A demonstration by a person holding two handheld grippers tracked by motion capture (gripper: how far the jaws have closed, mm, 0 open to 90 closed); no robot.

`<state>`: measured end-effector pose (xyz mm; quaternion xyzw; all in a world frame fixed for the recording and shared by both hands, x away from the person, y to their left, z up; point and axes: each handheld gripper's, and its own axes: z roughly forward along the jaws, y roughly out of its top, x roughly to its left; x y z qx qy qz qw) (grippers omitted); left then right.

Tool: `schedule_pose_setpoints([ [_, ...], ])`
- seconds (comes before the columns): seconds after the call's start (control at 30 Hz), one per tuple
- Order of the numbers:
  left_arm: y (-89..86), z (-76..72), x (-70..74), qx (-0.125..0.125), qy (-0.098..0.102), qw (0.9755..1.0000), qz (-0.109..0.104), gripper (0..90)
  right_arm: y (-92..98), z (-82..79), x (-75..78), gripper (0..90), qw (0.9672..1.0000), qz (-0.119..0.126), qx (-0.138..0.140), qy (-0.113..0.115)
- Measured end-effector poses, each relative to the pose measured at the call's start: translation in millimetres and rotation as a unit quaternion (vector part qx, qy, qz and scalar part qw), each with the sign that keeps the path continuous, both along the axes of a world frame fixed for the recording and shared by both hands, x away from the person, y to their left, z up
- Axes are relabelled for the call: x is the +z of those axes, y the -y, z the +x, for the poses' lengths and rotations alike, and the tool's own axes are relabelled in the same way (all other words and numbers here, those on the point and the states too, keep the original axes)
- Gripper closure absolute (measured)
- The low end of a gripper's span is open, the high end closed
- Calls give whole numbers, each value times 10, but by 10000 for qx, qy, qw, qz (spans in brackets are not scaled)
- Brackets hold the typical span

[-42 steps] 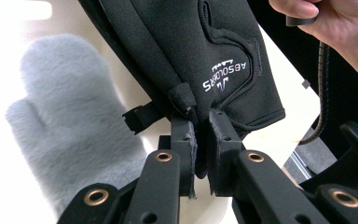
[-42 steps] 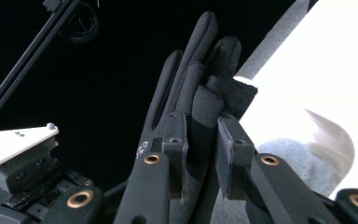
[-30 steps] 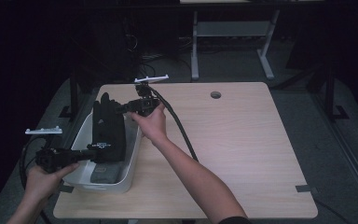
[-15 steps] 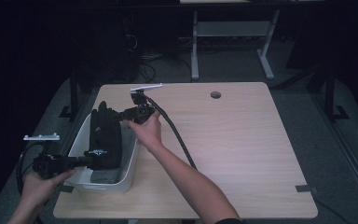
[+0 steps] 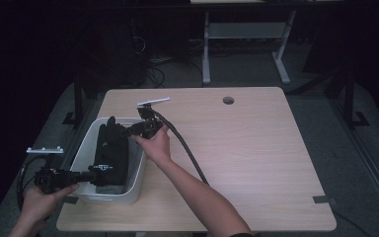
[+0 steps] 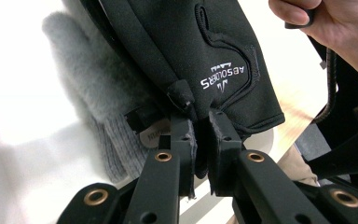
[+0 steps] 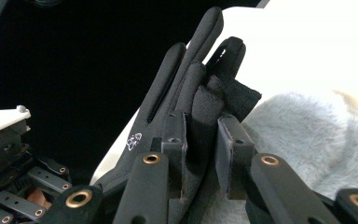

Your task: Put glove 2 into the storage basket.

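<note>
Black glove (image 5: 111, 150) is held at both ends over the white bin (image 5: 81, 160) at the left side of the bench (image 5: 256, 163).

Left hand-held gripper (image 5: 91, 176): jaws closed together on the cuff edge, just below the white logo; the left gripper view shows both pads pinching the fabric (image 6: 200, 140). Right hand-held gripper (image 5: 128, 131): clamped on the glove's finger end, with one or two fingers caught between the pads in the right gripper view (image 7: 203, 135).

Key relation: the glove's long axis runs from the near end of the bin to the far end, cuff toward the person, fingers away. So the glove sits stretched between the two grippers, in line with the bin's length and inside its walls as seen from the high view.

A grey fuzzy glove (image 6: 88, 79) with a ribbed cuff lies under it in the bin; the black one hangs just over it, contact unclear.

Judgement: neither hand is nearer, since each holds its own end. Next move looks like lowering straight down and releasing. Watch that the finger end clears the far wall.
</note>
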<state>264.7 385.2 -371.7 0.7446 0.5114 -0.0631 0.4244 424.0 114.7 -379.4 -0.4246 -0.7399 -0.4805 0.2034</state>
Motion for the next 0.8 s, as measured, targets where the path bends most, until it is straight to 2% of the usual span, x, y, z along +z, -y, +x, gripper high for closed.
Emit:
schedule_pose_setpoints([
  [0.27, -56, -4, -108, 55, -271, 9996, -66, 823, -57, -15, -149, 743, 9998, -178, 70, -96],
  [0.4, -50, -1, -133, 52, -346, 9994, -61, 810, -71, -22, -199, 738, 9996, -242, 63, -126],
  [0.53, -67, 10, -127, 67, -345, 9994, -53, 759, -58, -14, -209, 734, 9995, -296, 17, -96],
  [0.63, -102, 20, -116, 64, -305, 9995, 38, 721, -18, 8, -196, 730, 9996, -282, -29, -96],
  [0.7, -98, 23, -103, 99, -304, 9995, 12, 712, 4, 17, -185, 727, 9994, -340, -30, -58],
  [0.8, -78, 31, -87, 74, -292, 9994, 166, 674, 28, 24, -174, 720, 9993, -357, -66, -40],
])
